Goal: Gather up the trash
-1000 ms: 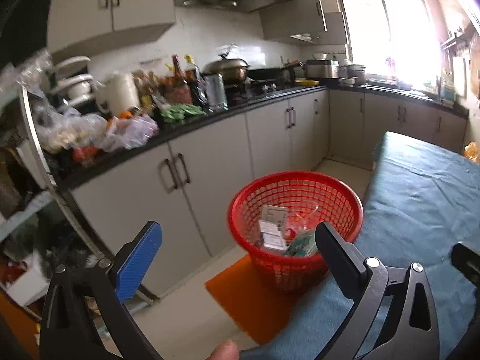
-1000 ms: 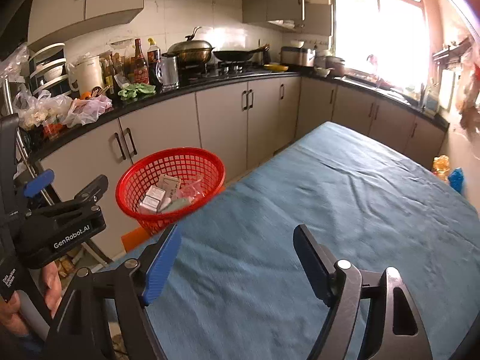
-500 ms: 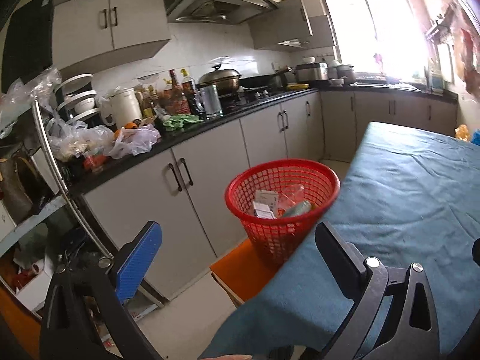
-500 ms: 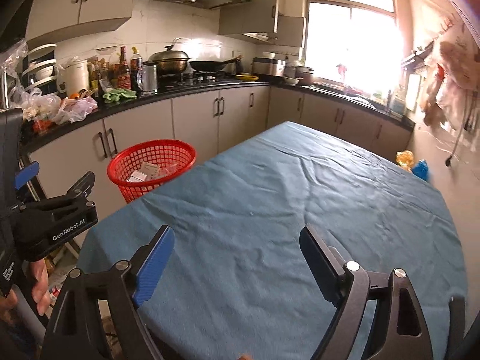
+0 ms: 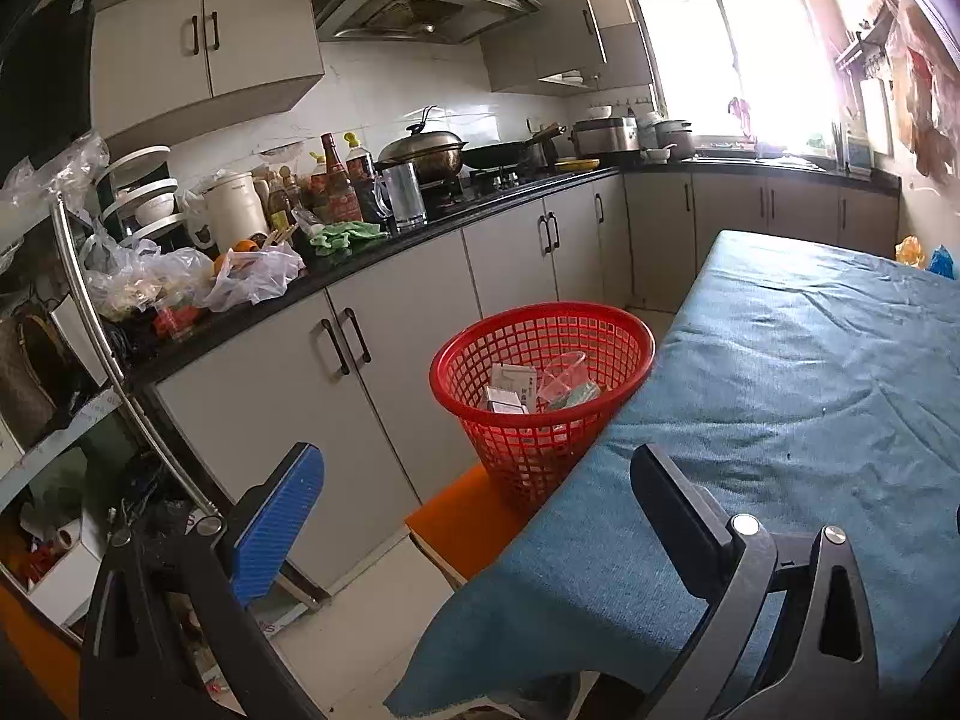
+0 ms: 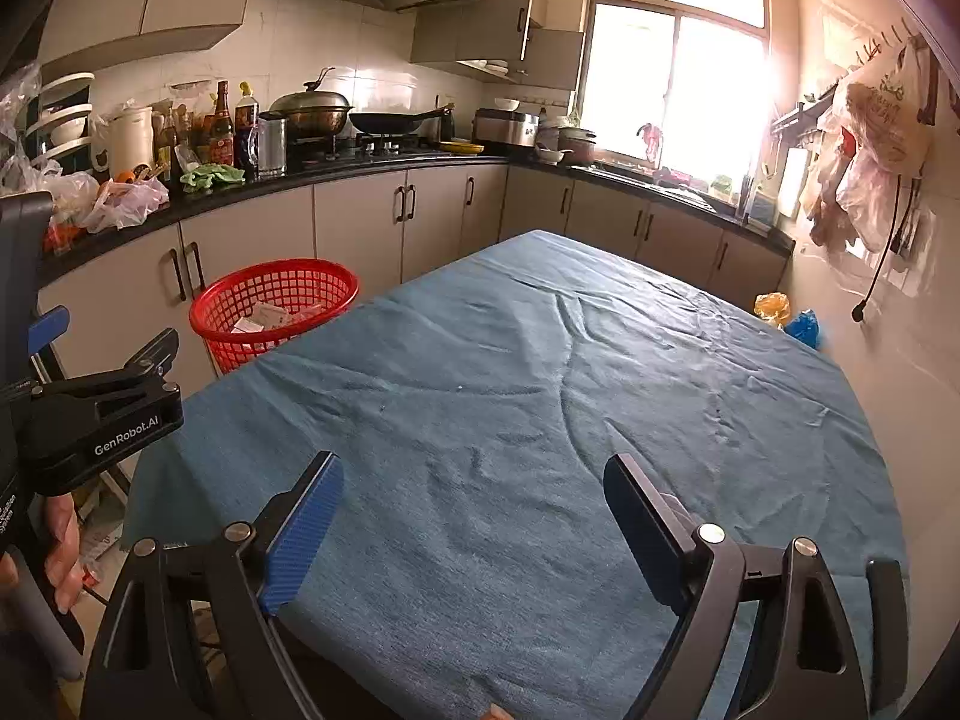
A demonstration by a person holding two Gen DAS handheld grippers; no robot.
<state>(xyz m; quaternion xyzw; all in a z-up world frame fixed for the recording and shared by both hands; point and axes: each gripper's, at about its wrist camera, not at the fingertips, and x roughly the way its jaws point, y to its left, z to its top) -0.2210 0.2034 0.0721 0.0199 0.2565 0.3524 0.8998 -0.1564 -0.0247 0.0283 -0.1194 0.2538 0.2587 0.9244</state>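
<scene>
Looking past my empty fingers, I see the bare blue bench [image 6: 540,420] beyond both the spread left gripper [image 5: 474,516] and opening right gripper [image 6: 474,510], with light, crushable trash [image 5: 528,393] already in the red basket [image 5: 624,330], best lifted by its rim.

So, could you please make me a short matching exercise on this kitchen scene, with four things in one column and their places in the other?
Things:
1. red basket
2. blue cloth
3. green rag
4. lidded wok

Places:
A. on the stove under the hood
B. on an orange stool beside the table
C. on the black counter near the bottles
D. spread over the table

Pairs: 1-B, 2-D, 3-C, 4-A
</scene>
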